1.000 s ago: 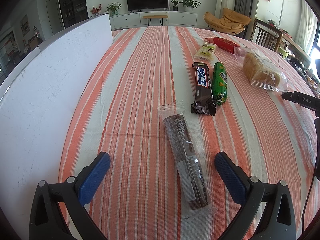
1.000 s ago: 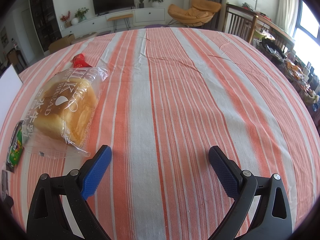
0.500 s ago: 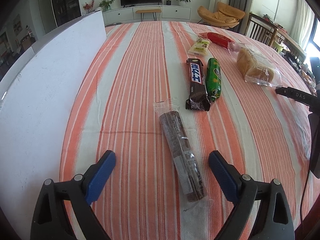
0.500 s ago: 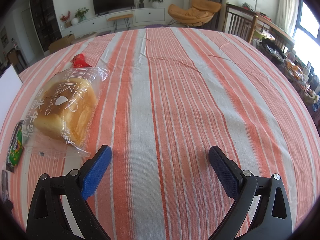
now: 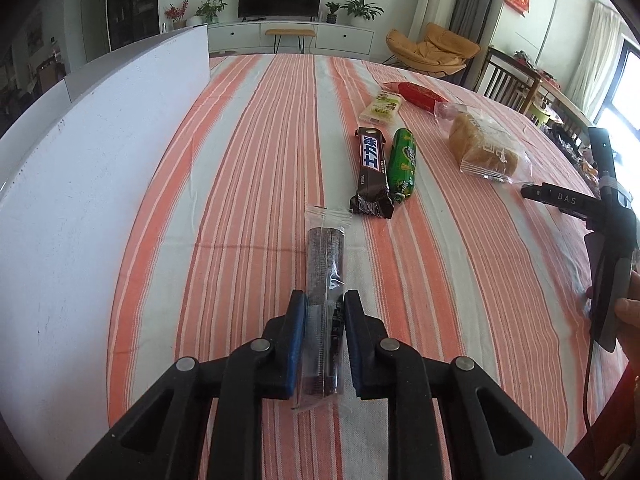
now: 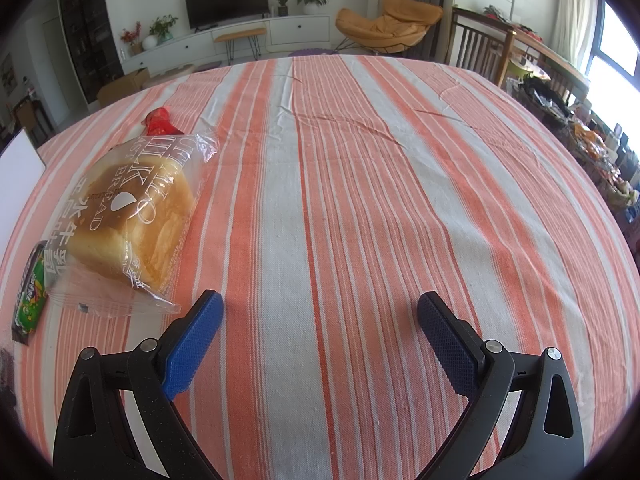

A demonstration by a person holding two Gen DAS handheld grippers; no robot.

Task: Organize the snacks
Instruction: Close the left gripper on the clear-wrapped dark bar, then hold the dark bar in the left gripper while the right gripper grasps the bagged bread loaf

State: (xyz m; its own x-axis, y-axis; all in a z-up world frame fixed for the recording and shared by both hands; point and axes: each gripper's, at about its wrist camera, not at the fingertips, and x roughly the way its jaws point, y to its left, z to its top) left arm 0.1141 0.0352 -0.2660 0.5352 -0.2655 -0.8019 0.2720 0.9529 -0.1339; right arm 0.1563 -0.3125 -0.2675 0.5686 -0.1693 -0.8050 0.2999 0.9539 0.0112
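Note:
My left gripper (image 5: 324, 300) is shut on a dark cookie sleeve in clear wrap (image 5: 325, 264), gripping its near half; the pack points away along the striped tablecloth. Beyond it lie a brown chocolate bar (image 5: 372, 168), a green snack pack (image 5: 403, 164), a pale yellow-green packet (image 5: 382, 106) and a red packet (image 5: 420, 94). A bagged milk bread loaf (image 5: 482, 148) lies at the right; it also shows in the right wrist view (image 6: 128, 208). My right gripper (image 6: 318, 308) is open and empty over bare cloth, just right of the loaf.
A tall white board (image 5: 92, 168) stands along the table's left side. The right gripper's body (image 5: 600, 216) and a hand show at the right edge of the left wrist view. The green pack (image 6: 32, 288) and red packet (image 6: 158, 120) sit left of the loaf.
My left gripper moved forward over the cookie sleeve and closed on it. The right gripper has not moved.

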